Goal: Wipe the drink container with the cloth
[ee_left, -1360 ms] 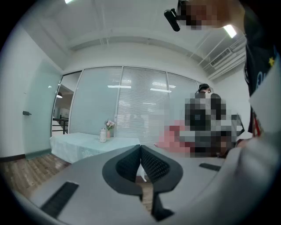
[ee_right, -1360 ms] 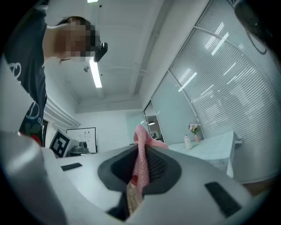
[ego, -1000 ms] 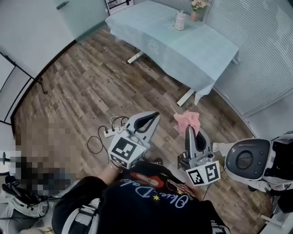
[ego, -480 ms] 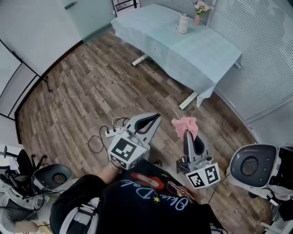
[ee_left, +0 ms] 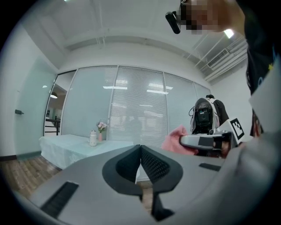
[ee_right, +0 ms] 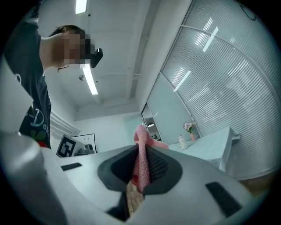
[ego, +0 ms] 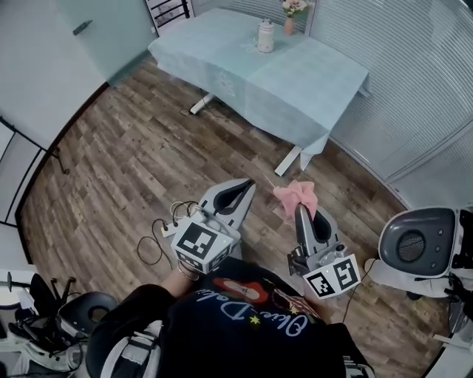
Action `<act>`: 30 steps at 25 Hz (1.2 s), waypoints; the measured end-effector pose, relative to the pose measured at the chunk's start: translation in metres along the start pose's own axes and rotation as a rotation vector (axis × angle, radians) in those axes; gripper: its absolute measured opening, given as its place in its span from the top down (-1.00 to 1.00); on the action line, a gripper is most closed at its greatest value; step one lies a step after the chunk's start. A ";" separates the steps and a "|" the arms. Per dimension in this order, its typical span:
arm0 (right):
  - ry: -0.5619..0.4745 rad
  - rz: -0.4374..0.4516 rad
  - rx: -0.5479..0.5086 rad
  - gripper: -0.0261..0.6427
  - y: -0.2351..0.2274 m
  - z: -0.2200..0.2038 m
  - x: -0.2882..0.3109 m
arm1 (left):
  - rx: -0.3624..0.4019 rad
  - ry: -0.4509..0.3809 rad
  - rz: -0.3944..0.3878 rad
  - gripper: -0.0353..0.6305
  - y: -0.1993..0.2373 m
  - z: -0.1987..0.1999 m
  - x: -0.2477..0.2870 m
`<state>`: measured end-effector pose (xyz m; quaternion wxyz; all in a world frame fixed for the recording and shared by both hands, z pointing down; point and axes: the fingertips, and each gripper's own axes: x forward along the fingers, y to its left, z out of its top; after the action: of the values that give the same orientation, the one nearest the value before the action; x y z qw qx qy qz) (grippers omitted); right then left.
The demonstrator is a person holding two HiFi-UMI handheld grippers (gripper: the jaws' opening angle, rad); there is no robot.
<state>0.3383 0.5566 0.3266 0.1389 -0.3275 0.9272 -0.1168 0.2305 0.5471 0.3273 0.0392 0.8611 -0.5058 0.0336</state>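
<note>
A pink cloth (ego: pixel 296 196) sticks out of my right gripper (ego: pixel 301 210), whose jaws are shut on it; in the right gripper view the pink cloth (ee_right: pixel 141 160) is pinched between the jaws. My left gripper (ego: pixel 247 184) is shut with nothing in it, its jaw tips touching in the left gripper view (ee_left: pixel 140 147). The white drink container (ego: pixel 266 35) stands far off on the table (ego: pixel 295 81) with the pale blue cover, beside a small pink vase of flowers (ego: pixel 289 21). The container is also small in the left gripper view (ee_left: pixel 93 138). Both grippers are held above the wooden floor, well short of the table.
A power strip with cables (ego: pixel 171 221) lies on the floor near my left gripper. A grey swivel chair (ego: pixel 418 244) stands at the right and another chair (ego: pixel 85 314) at the lower left. Slatted glass walls (ego: pixel 399 81) close off the room behind the table.
The view has shifted so the table sits more to the left and closer. Both grippers stay in the same pose, the cloth still held by the right one.
</note>
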 end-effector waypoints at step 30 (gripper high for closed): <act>0.054 -0.056 -0.081 0.85 -0.074 -0.014 0.228 | 0.010 -0.010 -0.025 0.88 0.209 0.013 0.105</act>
<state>0.2056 0.3567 0.3214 0.0969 -0.3554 0.9251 -0.0919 0.0988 0.3535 0.3320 0.0326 0.8676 -0.4952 0.0313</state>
